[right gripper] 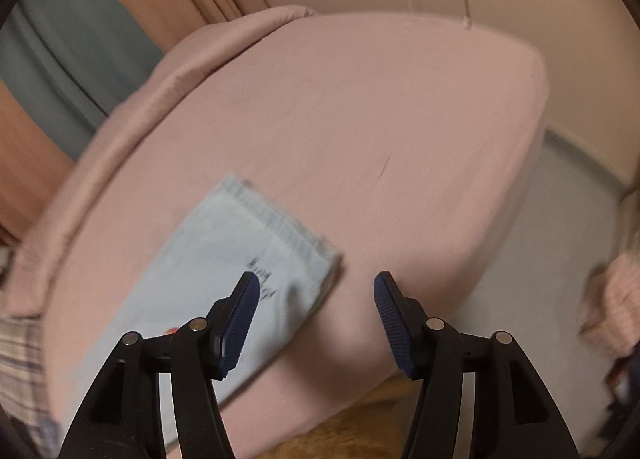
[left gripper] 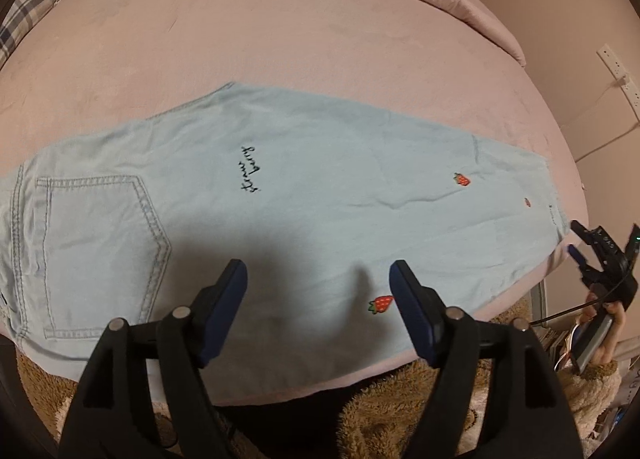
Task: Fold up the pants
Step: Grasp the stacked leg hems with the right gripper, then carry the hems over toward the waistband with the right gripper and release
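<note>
While the pants [left gripper: 280,211] lie flat on the pink bed [left gripper: 280,39], left gripper [left gripper: 318,279] hovers above them, jaws apart, nothing clamped. Right gripper [right gripper: 316,291] also spread and empty, over the hem end near the bed's near edge.

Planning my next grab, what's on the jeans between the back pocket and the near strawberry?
Only plain denim under a shadow, between pocket and strawberry; left wrist view.
</note>
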The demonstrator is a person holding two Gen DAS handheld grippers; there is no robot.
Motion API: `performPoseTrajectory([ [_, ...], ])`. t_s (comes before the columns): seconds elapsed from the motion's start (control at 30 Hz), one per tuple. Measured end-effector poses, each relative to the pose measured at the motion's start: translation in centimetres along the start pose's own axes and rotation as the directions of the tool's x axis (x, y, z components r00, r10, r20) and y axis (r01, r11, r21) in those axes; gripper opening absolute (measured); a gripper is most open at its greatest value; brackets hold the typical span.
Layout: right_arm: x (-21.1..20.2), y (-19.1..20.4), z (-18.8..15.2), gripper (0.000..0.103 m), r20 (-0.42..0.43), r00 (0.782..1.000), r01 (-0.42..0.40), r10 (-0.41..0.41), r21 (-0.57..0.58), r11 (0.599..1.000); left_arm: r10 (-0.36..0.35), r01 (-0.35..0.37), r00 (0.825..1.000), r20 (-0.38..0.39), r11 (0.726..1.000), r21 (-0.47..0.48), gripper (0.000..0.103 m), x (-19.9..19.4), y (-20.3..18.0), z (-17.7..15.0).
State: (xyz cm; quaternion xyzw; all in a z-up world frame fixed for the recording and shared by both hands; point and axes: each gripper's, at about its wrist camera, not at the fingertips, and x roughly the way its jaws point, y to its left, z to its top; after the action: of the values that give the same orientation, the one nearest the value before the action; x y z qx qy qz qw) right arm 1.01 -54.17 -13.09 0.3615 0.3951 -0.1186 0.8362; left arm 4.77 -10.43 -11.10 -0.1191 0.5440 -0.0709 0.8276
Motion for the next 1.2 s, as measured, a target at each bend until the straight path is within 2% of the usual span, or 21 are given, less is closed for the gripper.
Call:
performPoseTrajectory([
  [0.1,2.1,-0.4,-0.6,0.059,-0.051,0.997,-0.052,0.055,0.055,0.997,-0.005,0.005,1.0,0.001,1.0,0.012,0.076,-0.1,-0.2,-0.2],
  [0.3,3.2,0.1,-0.2,0.059,-0.006,0.995,-0.099,0.1,0.1,0.99,-0.004,0.004,1.0,-0.002,1.0,0.011,0.077,-0.4,0.2,-0.5],
  [0.37,3.6,0.4,0.1,0.056,0.0,0.994,-0.111,0.112,0.103,0.988,-0.005,0.005,1.0,0.0,1.0,0.004,0.077,-0.3,0.2,-0.6],
  [0.4,3.9,0.6,0.3,0.047,0.001,0.994,-0.11,0.11,0.103,0.989,-0.004,0.004,1.0,0.001,1.0,0.002,0.077,-0.4,0.2,-0.6],
  [0.43,4.1,0.8,0.4,0.032,0.001,0.994,-0.108,0.108,0.107,0.988,-0.003,0.003,1.0,0.002,1.0,-0.001,0.077,-0.5,0.3,-0.7],
  [0.5,4.3,0.6,0.4,0.013,0.0,0.993,-0.116,0.117,0.13,0.985,-0.002,0.002,1.0,0.007,1.0,-0.006,0.077,-0.7,0.5,-0.7],
  [0.57,4.1,1.0,0.7,0.009,-0.002,0.992,-0.125,0.126,0.146,0.981,0.005,-0.004,1.0,0.011,1.0,-0.012,0.077,-0.9,0.8,-0.6],
  [0.77,-1.1,7.2,1.7,0.007,0.102,0.983,-0.144,0.152,-0.076,0.987,0.012,-0.01,0.999,0.036,0.999,-0.035,0.077,-1.7,1.8,-0.3],
  [0.87,-4.1,11.9,1.5,0.007,0.126,0.971,-0.172,0.204,-0.225,0.959,0.013,-0.011,0.999,0.045,0.999,-0.046,0.077,-1.9,2.3,-0.2],
  [1.0,-6.9,18.2,-0.6,0.007,0.098,0.955,-0.218,0.279,-0.403,0.889,0.015,-0.012,0.999,0.049,0.998,-0.061,0.077,-2.3,2.9,-0.2],
  [1.1,-7.6,22.6,-3.6,0.007,0.026,0.944,-0.268,0.328,-0.518,0.813,0.022,-0.019,0.998,0.053,0.997,-0.071,0.077,-2.5,3.3,-0.2],
  [1.2,-6.8,25.9,-6.3,0.007,-0.064,0.932,-0.324,0.356,-0.583,0.745,0.023,-0.019,0.998,0.056,0.996,-0.085,0.077,-2.8,3.7,-0.4],
])
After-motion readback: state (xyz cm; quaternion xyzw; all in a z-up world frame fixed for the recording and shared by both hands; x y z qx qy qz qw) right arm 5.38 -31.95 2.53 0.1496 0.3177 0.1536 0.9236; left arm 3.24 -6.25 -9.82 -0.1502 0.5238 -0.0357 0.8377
